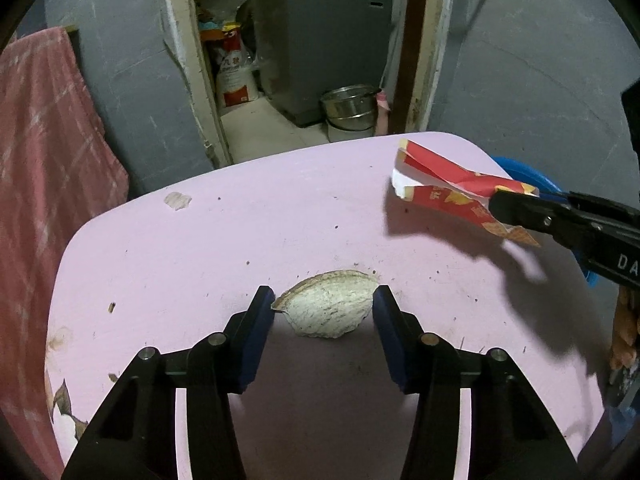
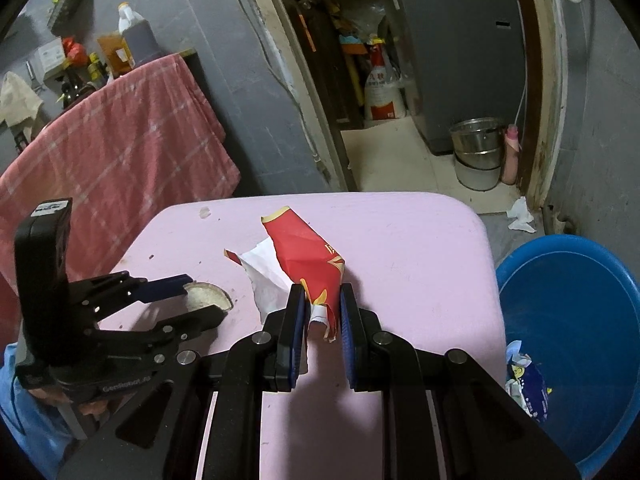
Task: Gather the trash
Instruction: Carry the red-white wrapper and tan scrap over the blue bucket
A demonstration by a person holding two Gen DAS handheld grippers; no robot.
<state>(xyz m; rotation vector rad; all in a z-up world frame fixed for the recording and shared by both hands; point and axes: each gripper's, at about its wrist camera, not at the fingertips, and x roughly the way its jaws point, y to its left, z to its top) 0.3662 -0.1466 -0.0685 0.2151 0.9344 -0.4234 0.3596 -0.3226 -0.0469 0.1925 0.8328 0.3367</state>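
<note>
My right gripper (image 2: 322,312) is shut on a crumpled red and white paper wrapper (image 2: 308,264) and holds it above the pink table (image 2: 420,264). The wrapper also shows in the left wrist view (image 1: 448,184), held by the right gripper (image 1: 508,208) near the table's far right corner. My left gripper (image 1: 324,304) is open and empty, low over a chipped patch (image 1: 328,308) in the table top (image 1: 240,240). It shows at the left in the right wrist view (image 2: 200,296). A blue tub (image 2: 572,320) with some trash in it stands on the floor right of the table.
A pink towel (image 2: 120,140) hangs left of the table. Beyond the table a doorway opens onto a grey appliance (image 2: 460,52), a sack (image 2: 380,92) and metal pots (image 2: 476,148). A white tissue (image 2: 520,216) lies on the floor near the door frame.
</note>
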